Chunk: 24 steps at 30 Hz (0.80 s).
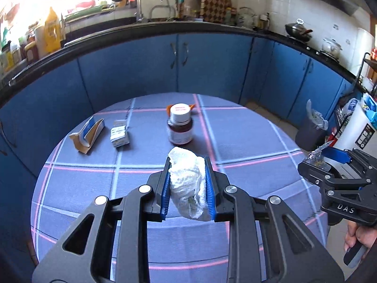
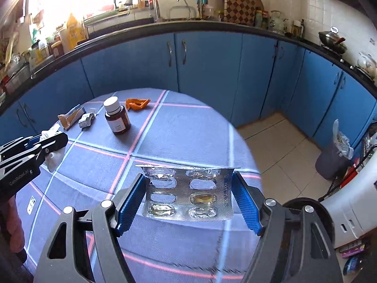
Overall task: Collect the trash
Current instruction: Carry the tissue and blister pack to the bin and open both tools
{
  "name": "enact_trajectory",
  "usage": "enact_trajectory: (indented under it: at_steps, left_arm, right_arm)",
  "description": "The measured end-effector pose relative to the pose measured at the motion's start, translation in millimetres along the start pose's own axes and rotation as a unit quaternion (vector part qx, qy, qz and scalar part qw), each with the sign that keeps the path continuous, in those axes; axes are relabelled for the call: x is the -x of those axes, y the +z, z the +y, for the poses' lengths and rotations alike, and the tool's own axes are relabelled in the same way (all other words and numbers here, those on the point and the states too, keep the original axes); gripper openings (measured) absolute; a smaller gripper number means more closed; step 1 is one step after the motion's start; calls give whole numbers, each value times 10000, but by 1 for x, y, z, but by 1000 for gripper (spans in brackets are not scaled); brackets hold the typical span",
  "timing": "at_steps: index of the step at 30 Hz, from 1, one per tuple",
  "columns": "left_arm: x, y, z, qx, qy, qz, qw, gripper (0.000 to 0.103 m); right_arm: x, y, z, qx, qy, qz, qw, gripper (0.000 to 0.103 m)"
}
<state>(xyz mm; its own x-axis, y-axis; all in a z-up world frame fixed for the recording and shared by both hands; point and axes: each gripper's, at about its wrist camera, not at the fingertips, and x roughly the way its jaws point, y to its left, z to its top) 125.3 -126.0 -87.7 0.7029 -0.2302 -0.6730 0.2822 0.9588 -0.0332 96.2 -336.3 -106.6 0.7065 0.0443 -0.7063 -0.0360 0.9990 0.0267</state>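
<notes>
**Two claws loaded, trash bin still across the floor**

Risk: left claw pinches a soft tissue wad that may slip free; right claw, clamped edge-on across a blister pack, may buckle it.
Pose: both tilt downward above the worktop.
Beyond: pill bottle, torn carton, bin.

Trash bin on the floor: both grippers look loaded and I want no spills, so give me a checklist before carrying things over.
1. Left gripper shut on the crumpled tissue: ok.
2. Right gripper gripping the blister pack by its side edges: ok.
3. Trash bin visible and lined: ok.
4. Room left in the bin: cannot tell.
5. Table cleared: not ok; the brown bottle, torn cartons and orange wrapper are on it.
</notes>
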Motion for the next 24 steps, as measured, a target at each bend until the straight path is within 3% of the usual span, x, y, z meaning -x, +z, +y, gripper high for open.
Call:
enact_trajectory:
  at_steps: [11, 24]
  left_arm:
    - [18, 10, -39, -304, -68, -187, 9993, 26]
    - [18, 17, -91, -754, -242, -243, 9966, 26]
  right_arm:
    - [52, -7, -25, -101, -173, -410, 9990, 72]
    - [78, -16, -59, -280, -425, -605, 9969, 72]
